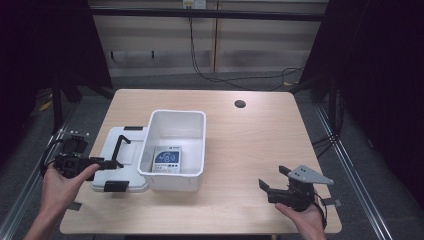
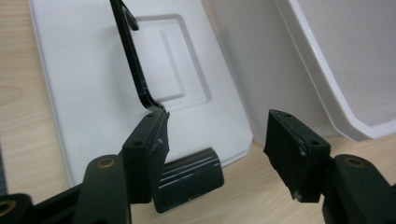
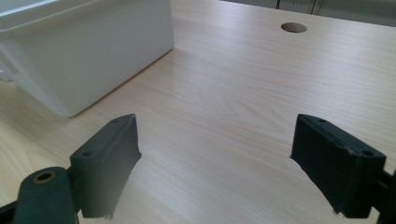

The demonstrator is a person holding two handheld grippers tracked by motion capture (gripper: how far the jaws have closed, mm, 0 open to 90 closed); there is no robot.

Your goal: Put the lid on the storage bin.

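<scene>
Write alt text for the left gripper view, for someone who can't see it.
The open left gripper hovers low over a flat white lid on a wooden table, one jaw touching or just in front of the lid's raised black handle. A black clip sits on the lid's near edge, a white bin to its right.

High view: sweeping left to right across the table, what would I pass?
Left claw → flat white lid with black handle → white bin holding a small packet → round hole in the tabletop → right claw.
</scene>
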